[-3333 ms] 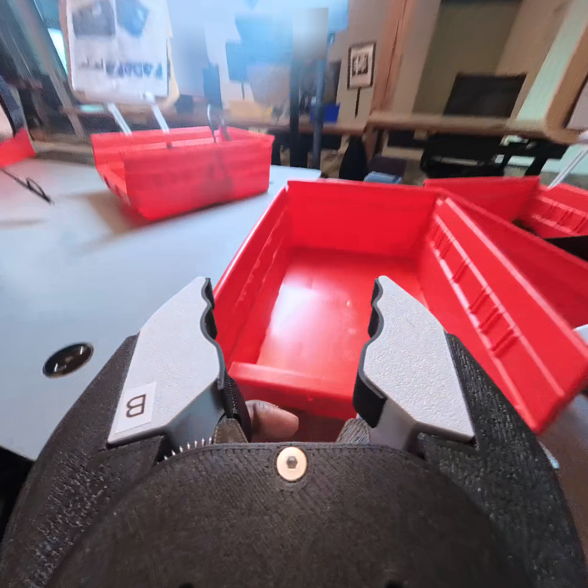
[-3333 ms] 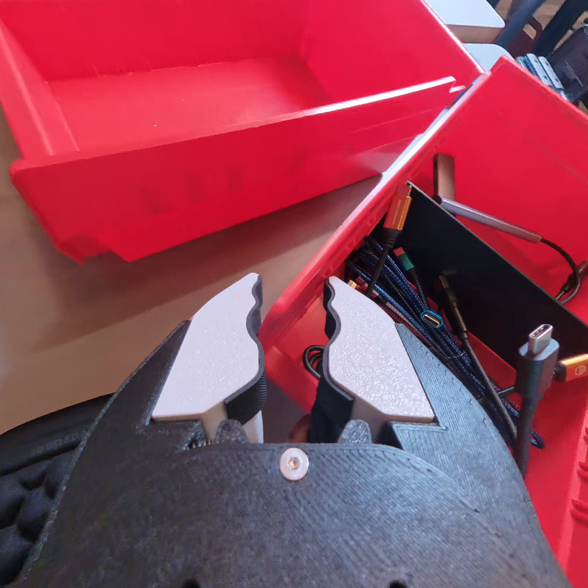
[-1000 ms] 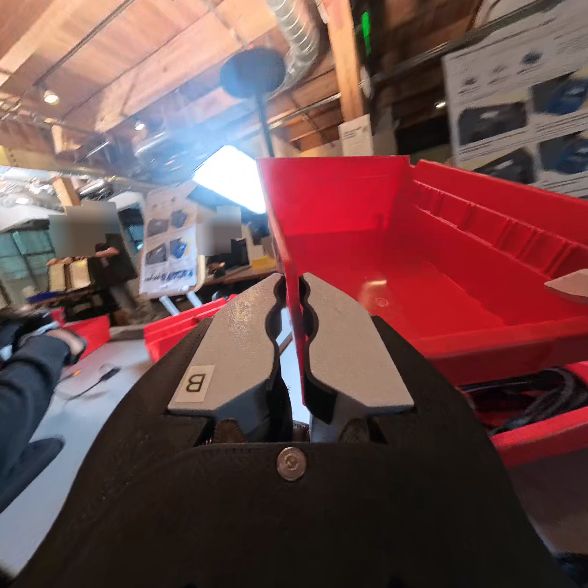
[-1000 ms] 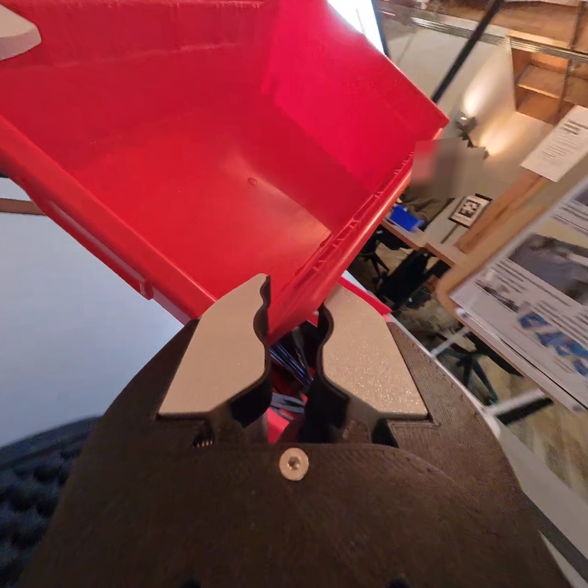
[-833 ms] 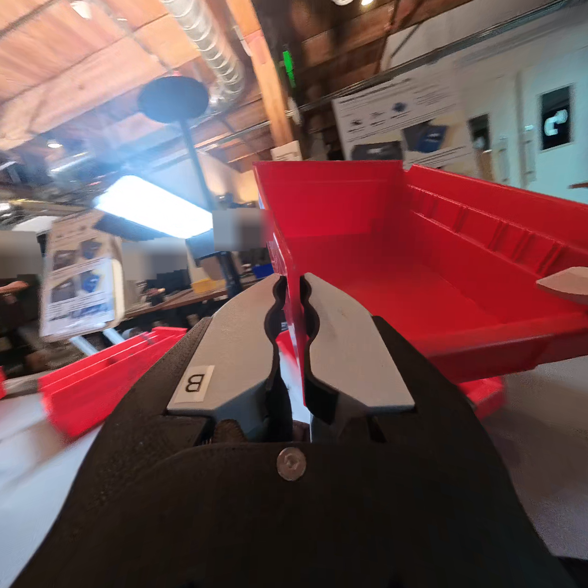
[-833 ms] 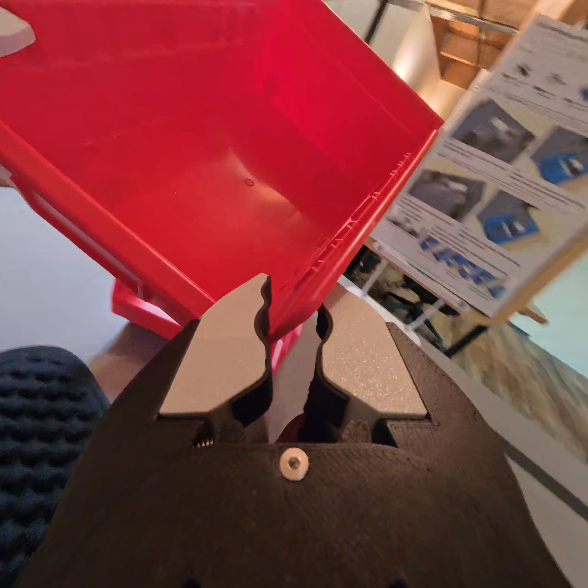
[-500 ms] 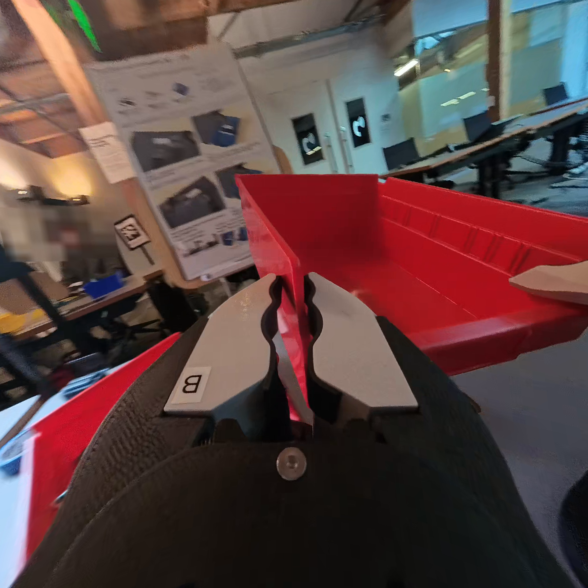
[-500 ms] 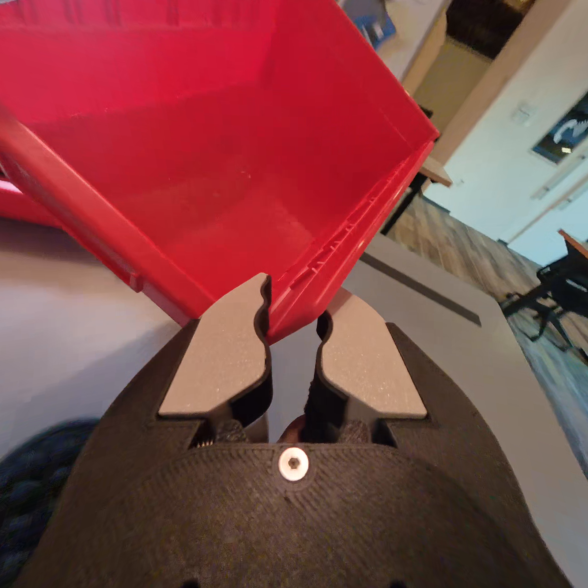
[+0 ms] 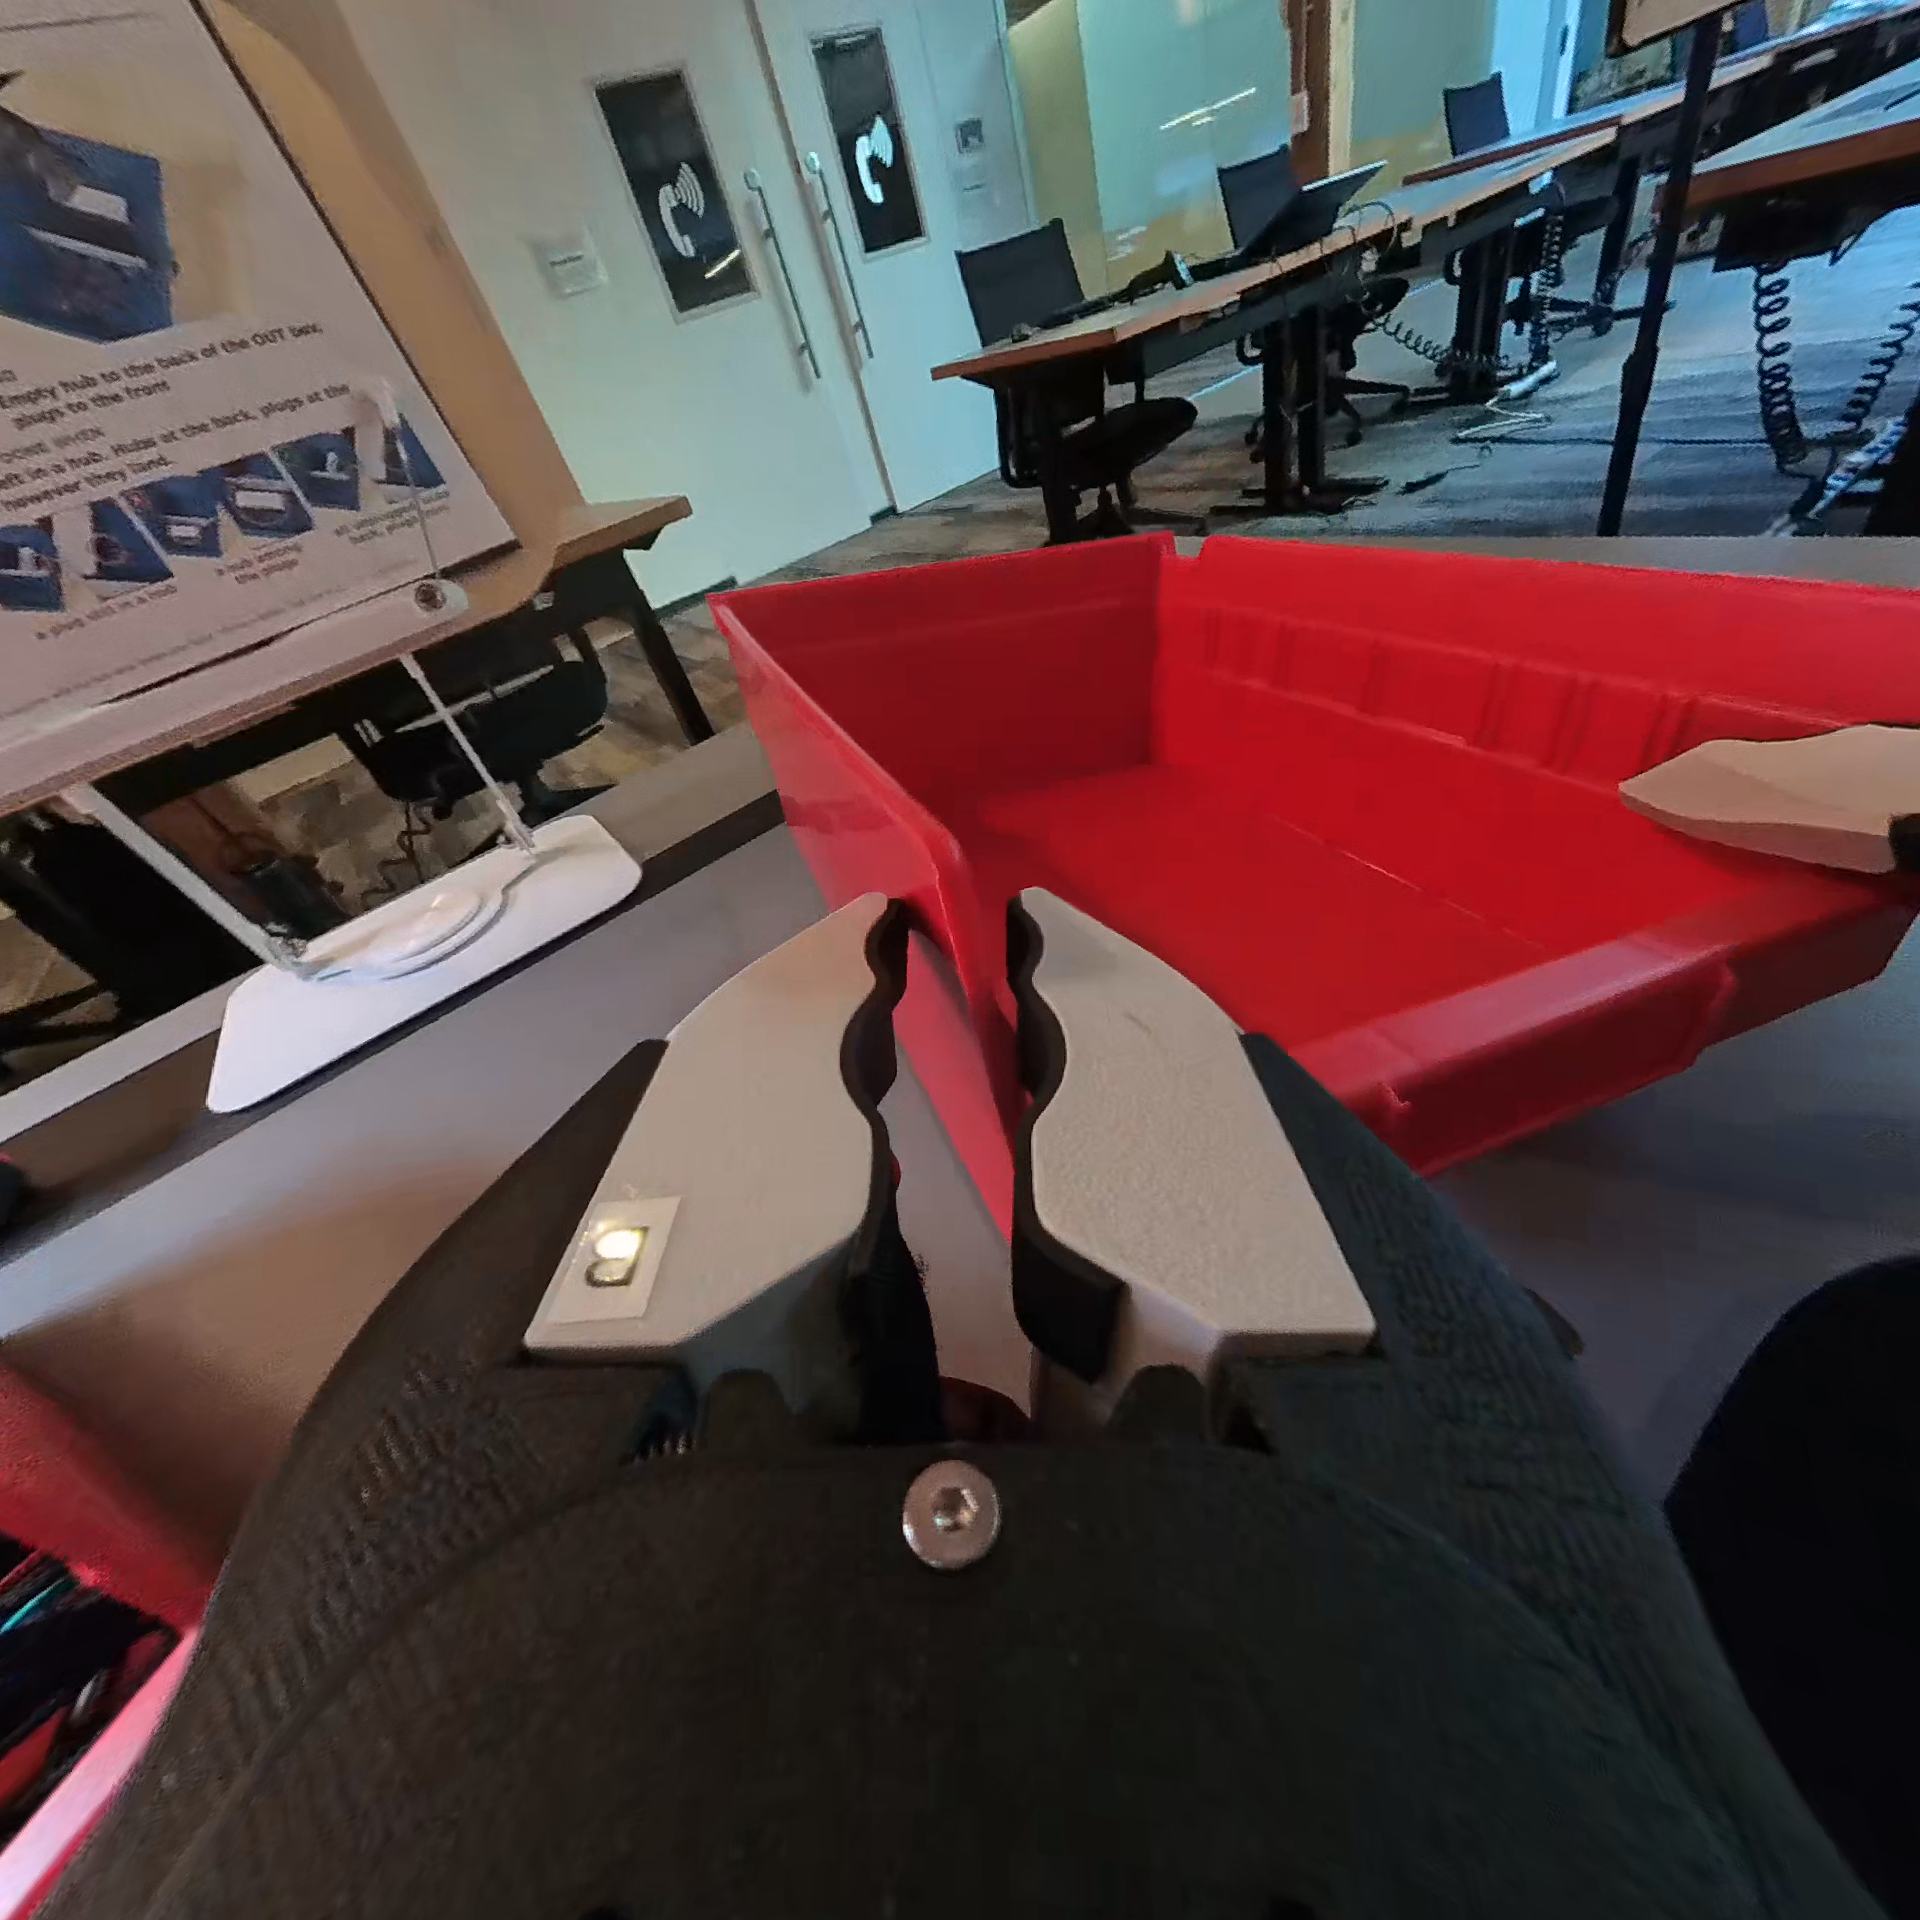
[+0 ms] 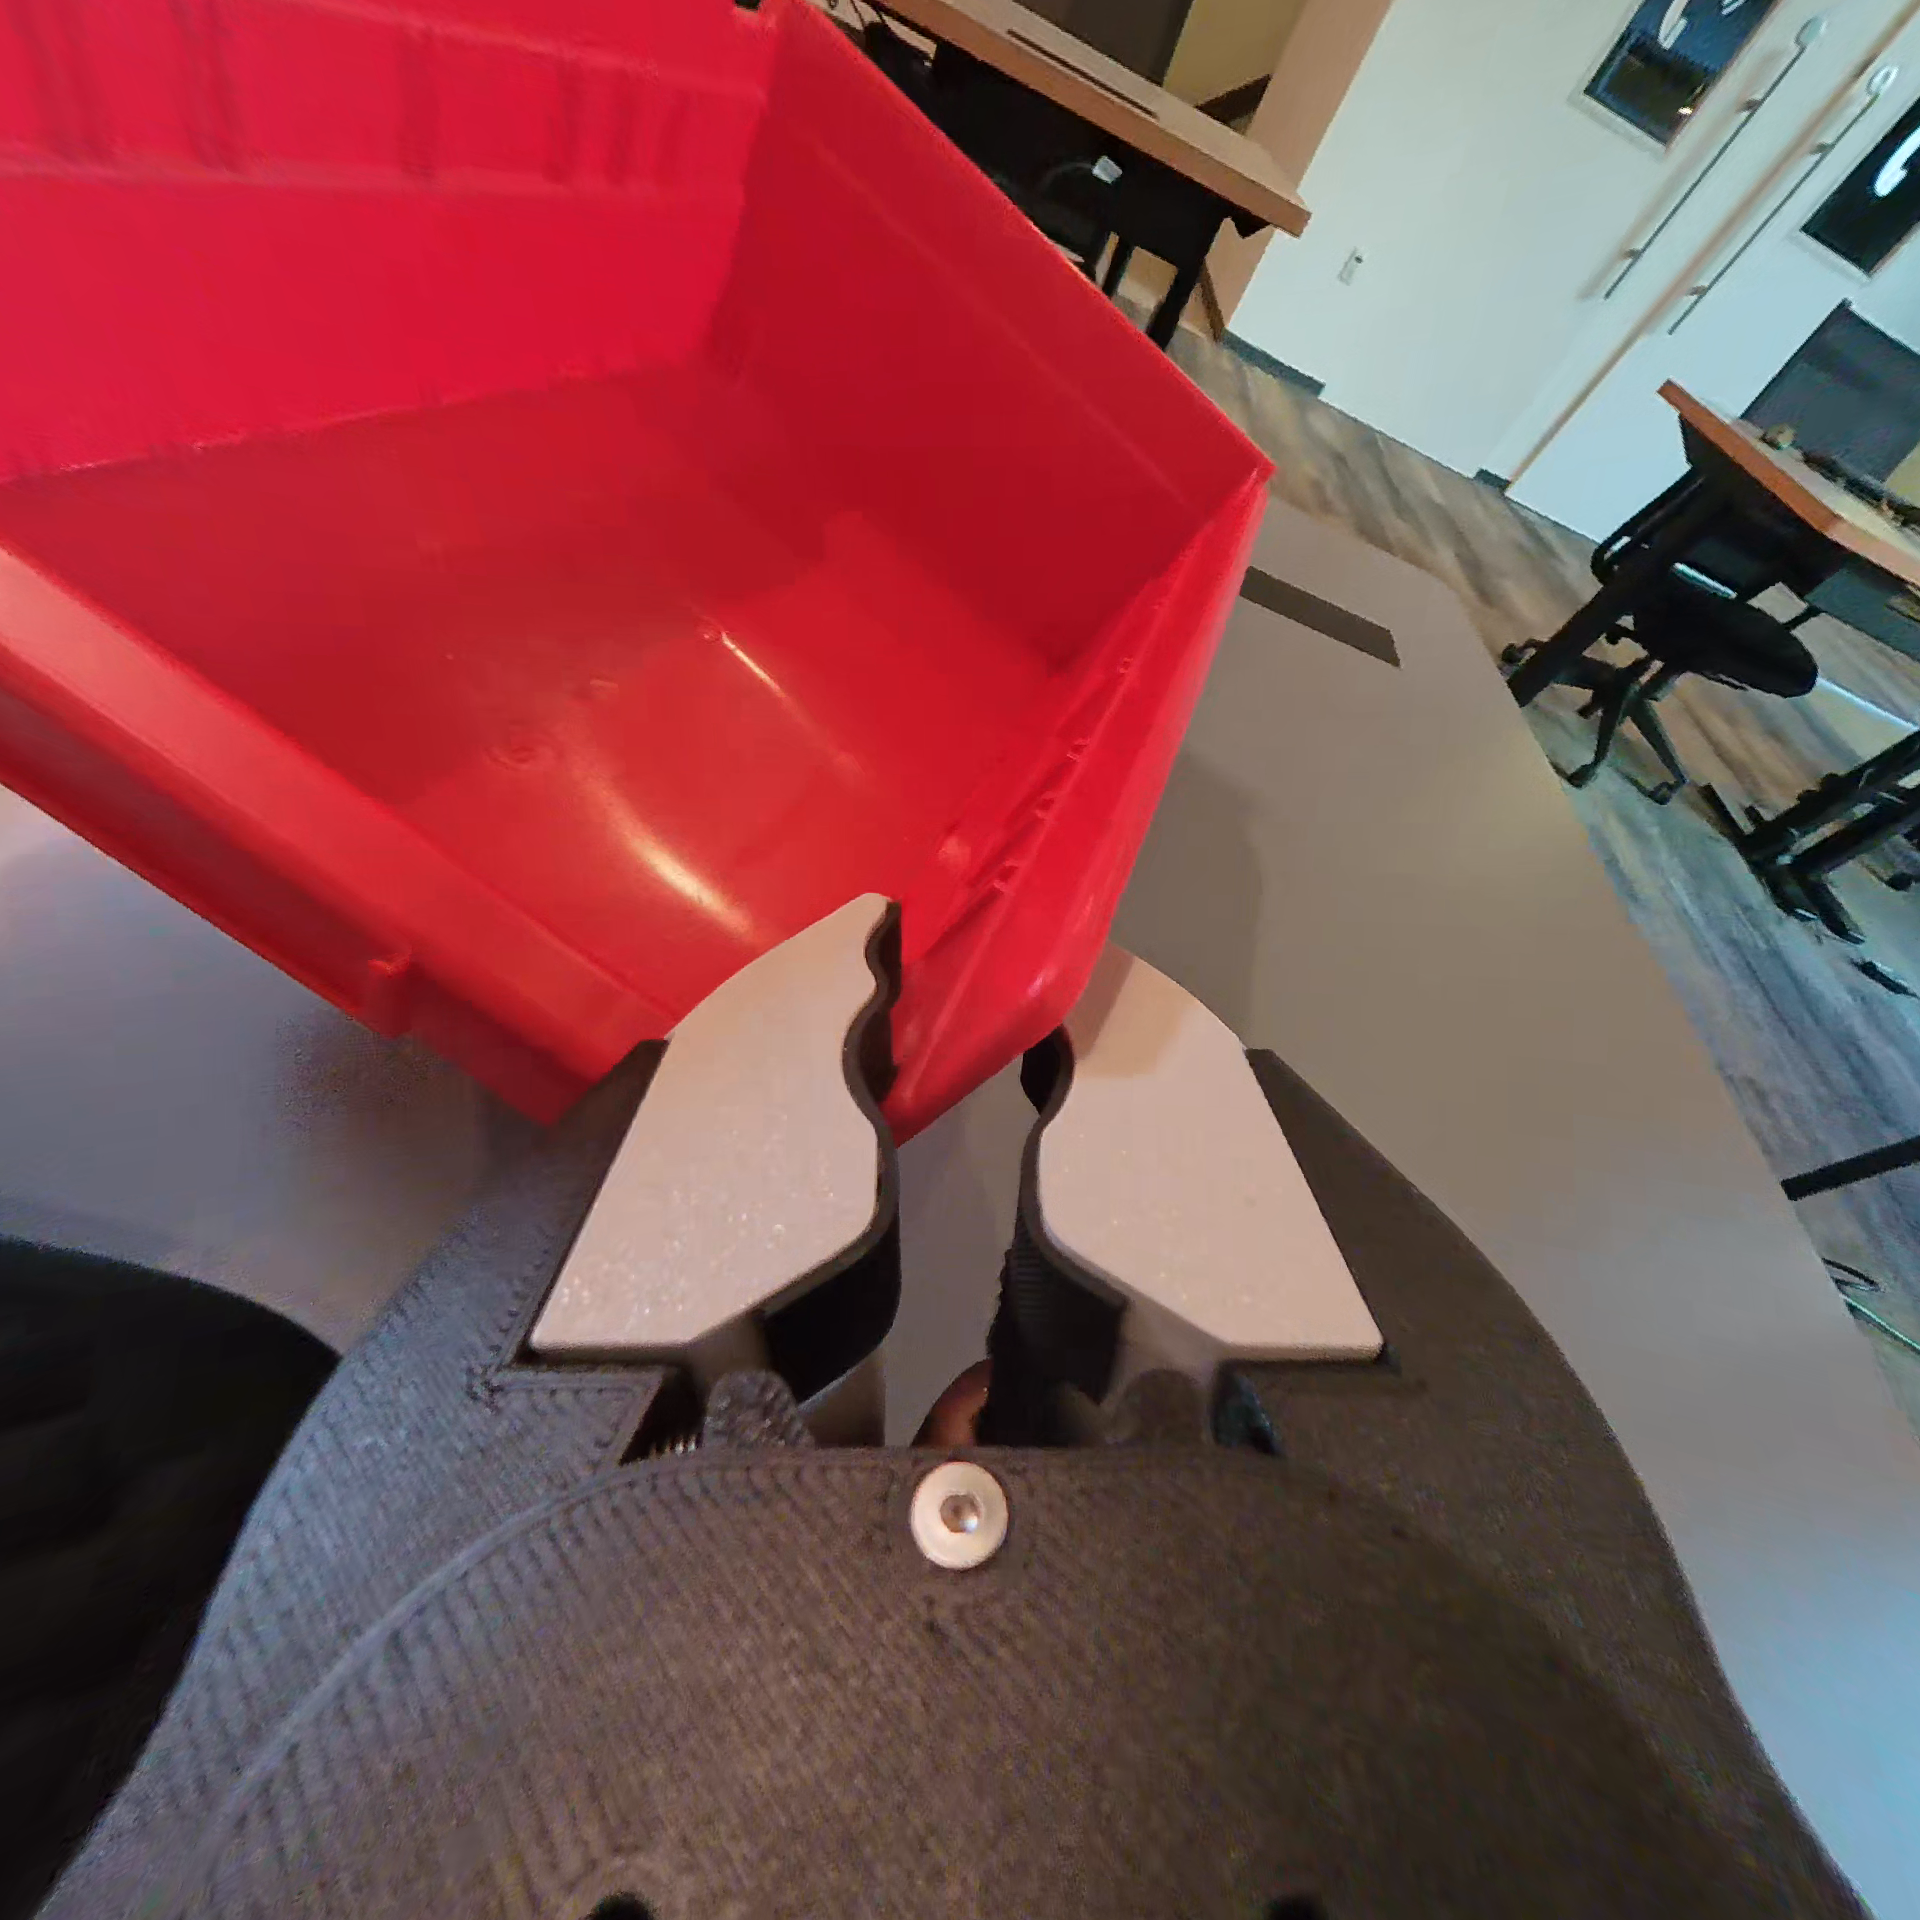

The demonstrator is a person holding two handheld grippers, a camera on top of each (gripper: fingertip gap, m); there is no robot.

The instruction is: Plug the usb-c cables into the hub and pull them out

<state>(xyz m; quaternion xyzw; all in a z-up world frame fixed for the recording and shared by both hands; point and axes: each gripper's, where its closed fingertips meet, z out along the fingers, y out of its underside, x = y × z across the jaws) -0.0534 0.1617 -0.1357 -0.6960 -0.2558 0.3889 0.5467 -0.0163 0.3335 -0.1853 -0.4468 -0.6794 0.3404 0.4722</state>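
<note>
Both tools carry one empty red bin between them, probably to clear or reposition it on the grey tabletop before any plugging. The left tool is nearly together, clamped on the bin's side wall running toward 12 o'clock, and the right tool pinches the opposite wall's near corner likewise. No usb-c cables or hub are identifiable in either view; at 8 o'clock in the left view another red bin shows dark contents too blurred to identify.

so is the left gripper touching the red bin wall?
Touching. The left wrist view shows the left gripper closed around the red bin's near side wall, both pads pressed on it.
</note>
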